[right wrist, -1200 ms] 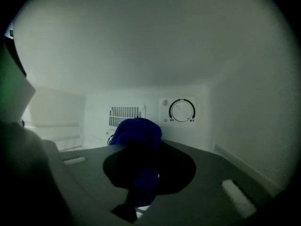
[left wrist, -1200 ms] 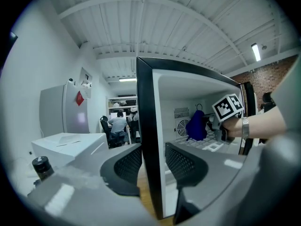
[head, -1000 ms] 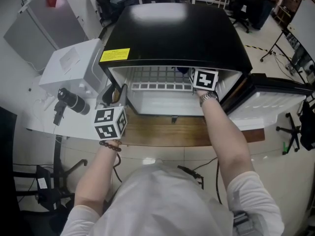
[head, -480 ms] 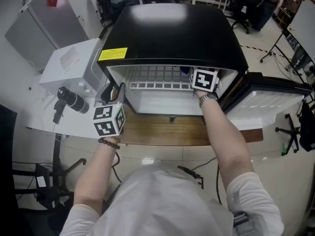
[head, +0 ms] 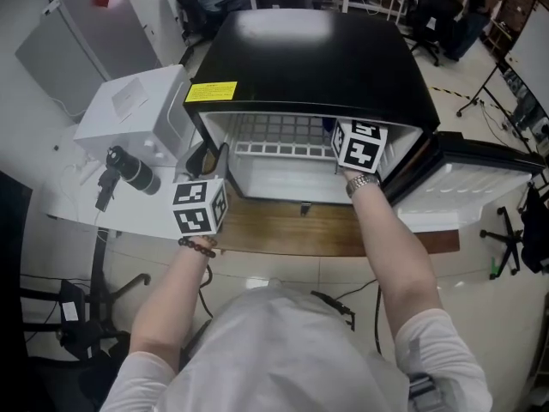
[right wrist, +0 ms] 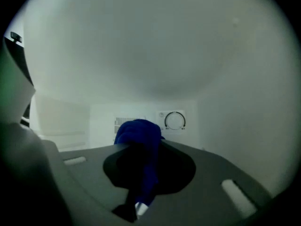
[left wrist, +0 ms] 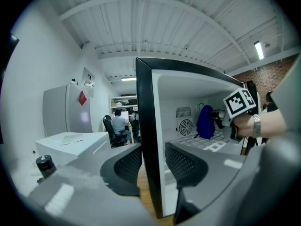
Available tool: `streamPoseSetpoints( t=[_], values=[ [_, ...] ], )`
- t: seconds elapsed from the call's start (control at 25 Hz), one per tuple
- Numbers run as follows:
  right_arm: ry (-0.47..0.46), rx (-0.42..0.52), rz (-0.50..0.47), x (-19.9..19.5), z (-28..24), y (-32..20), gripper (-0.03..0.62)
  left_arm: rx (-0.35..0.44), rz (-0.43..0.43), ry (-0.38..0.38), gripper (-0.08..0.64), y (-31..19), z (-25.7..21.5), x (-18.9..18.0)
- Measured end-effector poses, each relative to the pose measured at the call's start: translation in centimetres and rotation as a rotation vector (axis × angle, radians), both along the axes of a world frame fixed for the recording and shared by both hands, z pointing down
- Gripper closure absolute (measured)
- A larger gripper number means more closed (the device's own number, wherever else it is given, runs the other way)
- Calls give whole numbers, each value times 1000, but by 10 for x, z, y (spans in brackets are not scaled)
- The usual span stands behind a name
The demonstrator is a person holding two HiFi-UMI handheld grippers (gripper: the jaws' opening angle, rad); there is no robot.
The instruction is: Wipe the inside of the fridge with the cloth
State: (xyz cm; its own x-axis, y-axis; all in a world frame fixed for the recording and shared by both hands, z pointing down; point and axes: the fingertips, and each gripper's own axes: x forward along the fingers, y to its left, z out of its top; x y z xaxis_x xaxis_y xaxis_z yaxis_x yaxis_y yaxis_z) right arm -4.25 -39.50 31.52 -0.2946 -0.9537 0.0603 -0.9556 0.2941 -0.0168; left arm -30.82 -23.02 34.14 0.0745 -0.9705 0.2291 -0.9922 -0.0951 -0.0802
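Observation:
The black mini fridge (head: 309,58) stands open, its white inside facing me. My right gripper (right wrist: 141,166) reaches level into the upper compartment, shut on a bunched blue cloth (right wrist: 138,135). That cloth (left wrist: 205,121) hangs in front of the back wall, just under the ceiling. In the head view only the right gripper's marker cube (head: 358,144) shows at the fridge mouth. My left gripper (left wrist: 153,161) straddles the front edge of the fridge's left wall (left wrist: 146,126), one pad on each side, pressed against it. From above, the left gripper's cube (head: 199,206) sits just outside that wall.
The fridge door (head: 467,183) swings open to the right. A wire shelf (head: 283,131) spans the inside; a thermostat dial (right wrist: 175,120) sits on the back wall. A white box (head: 129,110) and a black cylinder (head: 129,170) lie left. A wooden board (head: 283,226) runs under the fridge.
My right gripper has risen a little inside the fridge with the cloth in it. The left gripper stays on the fridge's left wall.

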Motion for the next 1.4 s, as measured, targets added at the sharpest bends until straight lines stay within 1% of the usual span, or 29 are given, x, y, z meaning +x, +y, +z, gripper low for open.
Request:
streamPoseSetpoints(
  t=[0.16,0.36,0.56,0.72,0.88,1.12,1.2,1.4],
  values=[
    [-32,18,-118,-48,-6,20,549,2,15,1,410,0,0,0],
    [-45,24,-228,-106,-12,40,549,6,41,-6,416,2,-1,4],
    [-45,-3,-306,-161,-6,47,549,5,72,-15,419,2,-1,3],
    [-7,-51,-341,-194,12,42,549,6,93,-28,419,2,1,1],
    [45,-96,-349,-212,31,31,549,6,116,-39,419,2,3,1],
    [113,-201,-335,-225,54,21,549,8,134,-45,418,2,3,1],
    [136,-215,-329,-226,56,20,548,11,137,-47,417,2,1,1],
    [206,-212,-294,-217,58,16,548,14,146,-49,417,2,4,1]
  ],
)
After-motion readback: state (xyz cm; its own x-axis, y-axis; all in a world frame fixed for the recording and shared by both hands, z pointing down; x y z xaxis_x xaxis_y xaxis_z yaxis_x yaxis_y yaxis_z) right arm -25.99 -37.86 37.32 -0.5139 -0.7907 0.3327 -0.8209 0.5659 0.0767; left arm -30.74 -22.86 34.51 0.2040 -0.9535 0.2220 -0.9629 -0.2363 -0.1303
